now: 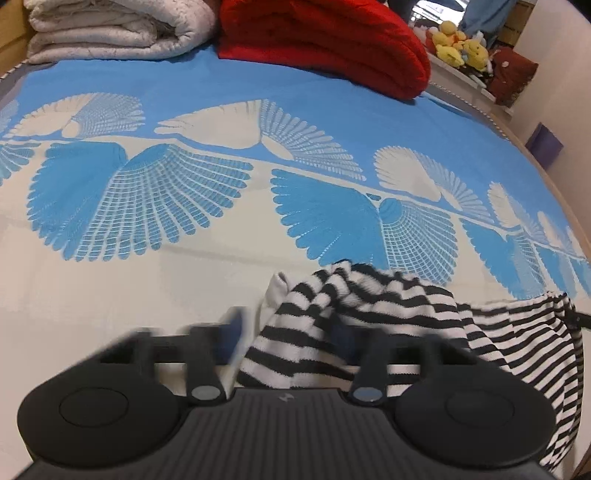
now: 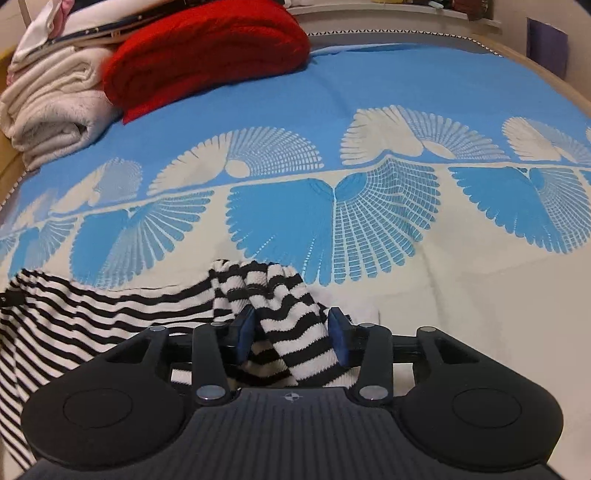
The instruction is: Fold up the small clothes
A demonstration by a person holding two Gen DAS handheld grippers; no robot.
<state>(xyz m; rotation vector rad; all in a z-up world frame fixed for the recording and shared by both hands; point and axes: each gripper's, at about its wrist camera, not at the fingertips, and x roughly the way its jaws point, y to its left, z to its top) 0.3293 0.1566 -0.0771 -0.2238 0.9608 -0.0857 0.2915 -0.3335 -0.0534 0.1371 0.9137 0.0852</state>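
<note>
We see the right gripper (image 2: 291, 332) with its blue pads (image 2: 244, 332) standing apart, a bunched end of the black-and-white striped garment (image 2: 295, 332) lying between them. The cloth fills much of the gap, but the right pad looks clear of it, so we read these jaws as open around it, not pinching. The left gripper (image 1: 291, 343) is blurred, and the striped garment (image 1: 369, 314) is draped over its right finger; we cannot tell from the view how far its jaws stand or whether they press the cloth.

The garment lies at the near edge of the bedspread (image 2: 332, 92), stretched sideways between the two grippers, its long axis running from one to the other, each end gathered into folds. It looks soft and knitted, with narrow stripes. The bedspread is blue and cream with fan-shaped, feathered patterns. At the far end sit a folded red blanket (image 2: 207, 48) and a folded white quilt (image 1: 110, 29), thick and rounded.
</note>
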